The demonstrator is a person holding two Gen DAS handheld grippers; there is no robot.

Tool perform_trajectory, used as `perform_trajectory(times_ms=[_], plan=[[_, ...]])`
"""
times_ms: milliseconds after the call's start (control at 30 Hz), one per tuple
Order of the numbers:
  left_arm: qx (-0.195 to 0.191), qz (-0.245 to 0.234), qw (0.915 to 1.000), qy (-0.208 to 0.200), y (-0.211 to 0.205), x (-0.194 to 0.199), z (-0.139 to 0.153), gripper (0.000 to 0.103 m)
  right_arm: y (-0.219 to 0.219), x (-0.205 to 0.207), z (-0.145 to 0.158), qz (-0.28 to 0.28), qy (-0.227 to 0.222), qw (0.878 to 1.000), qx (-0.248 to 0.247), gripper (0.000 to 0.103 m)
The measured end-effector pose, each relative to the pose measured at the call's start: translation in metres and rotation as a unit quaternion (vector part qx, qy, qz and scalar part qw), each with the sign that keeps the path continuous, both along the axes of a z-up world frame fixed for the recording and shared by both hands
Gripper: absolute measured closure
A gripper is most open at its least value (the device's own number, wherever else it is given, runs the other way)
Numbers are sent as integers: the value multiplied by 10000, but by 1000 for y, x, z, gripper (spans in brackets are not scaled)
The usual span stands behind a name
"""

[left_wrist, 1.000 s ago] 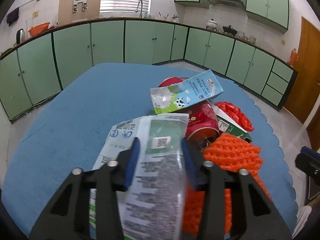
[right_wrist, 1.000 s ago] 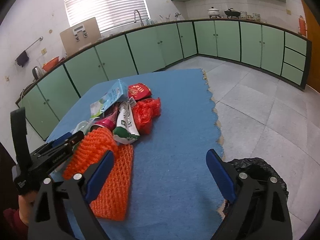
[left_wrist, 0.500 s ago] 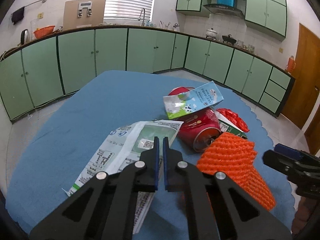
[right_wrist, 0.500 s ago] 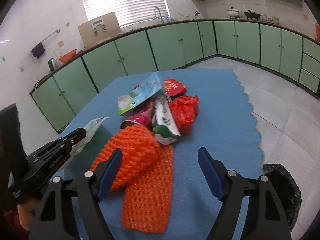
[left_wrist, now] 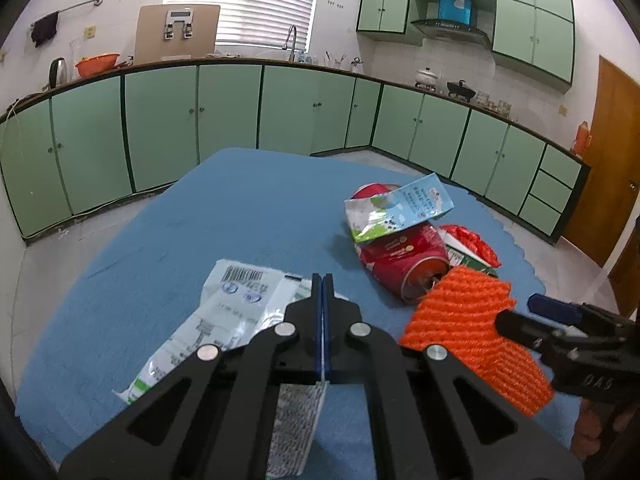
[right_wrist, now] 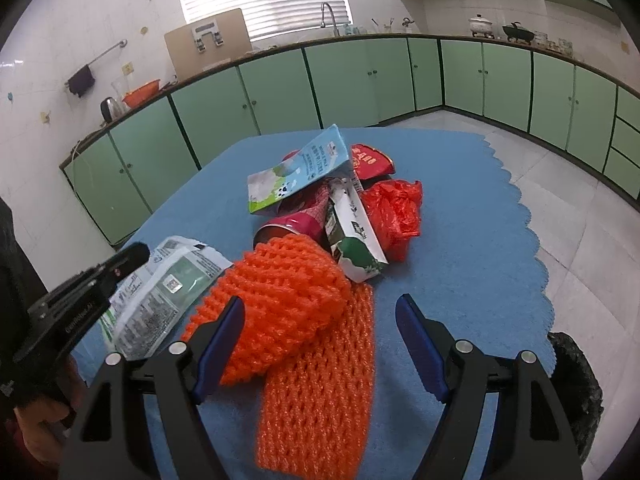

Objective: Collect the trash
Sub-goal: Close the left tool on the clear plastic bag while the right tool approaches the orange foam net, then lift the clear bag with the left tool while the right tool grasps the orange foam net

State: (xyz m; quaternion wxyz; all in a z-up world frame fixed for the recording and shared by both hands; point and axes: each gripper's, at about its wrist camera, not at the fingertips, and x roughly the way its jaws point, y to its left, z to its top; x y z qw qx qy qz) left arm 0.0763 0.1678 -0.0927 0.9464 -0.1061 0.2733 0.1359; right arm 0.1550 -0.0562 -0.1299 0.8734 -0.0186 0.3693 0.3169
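My left gripper (left_wrist: 322,280) is shut on a white and green plastic wrapper (left_wrist: 240,312), which hangs out below the jaws and lies to their left on the blue mat (left_wrist: 240,208). The right wrist view shows the same wrapper (right_wrist: 168,284) in that gripper (right_wrist: 128,256). My right gripper (right_wrist: 320,302) is open just over an orange foam net (right_wrist: 288,300); the net lies between its fingers and is not pinched. Behind the net lies a heap: a blue milk carton (right_wrist: 296,172), a red can (left_wrist: 404,256), a green and white carton (right_wrist: 352,232) and a red plastic bag (right_wrist: 396,208).
A black trash bag (right_wrist: 576,380) stands open off the mat's scalloped edge at the lower right. A red packet (right_wrist: 370,158) lies at the back of the heap. Green kitchen cabinets (left_wrist: 224,120) run around the room behind the mat.
My left gripper closed on the wrapper and drew it back toward me. My right gripper came in over the orange net with its jaws a little narrower.
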Motion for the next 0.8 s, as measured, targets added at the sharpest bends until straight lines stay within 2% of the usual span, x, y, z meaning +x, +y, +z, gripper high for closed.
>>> perform_trajectory(times_ms=[267, 300, 333, 400, 567, 800], plan=[[-67, -85, 9998, 166, 1, -9, -4, 101, 10, 5, -4, -11, 47, 9999, -96, 27], [-57, -108, 9998, 186, 1, -15, -4, 97, 9, 5, -3, -9, 29, 9999, -99, 27], [-28, -111, 9997, 216, 0, -20, -4, 82, 9, 4, -3, -16, 21, 9999, -97, 27], [55, -72, 9996, 252, -2, -29, -7, 60, 8, 5, -5, -25, 62, 9999, -75, 27], [238, -9, 9985, 490, -6, -32, -23, 47, 8, 3, -8, 0, 121, 9999, -55, 27], [523, 455, 9933, 925, 8, -20, -43, 27, 5, 2, -6, -9, 112, 9999, -52, 27]])
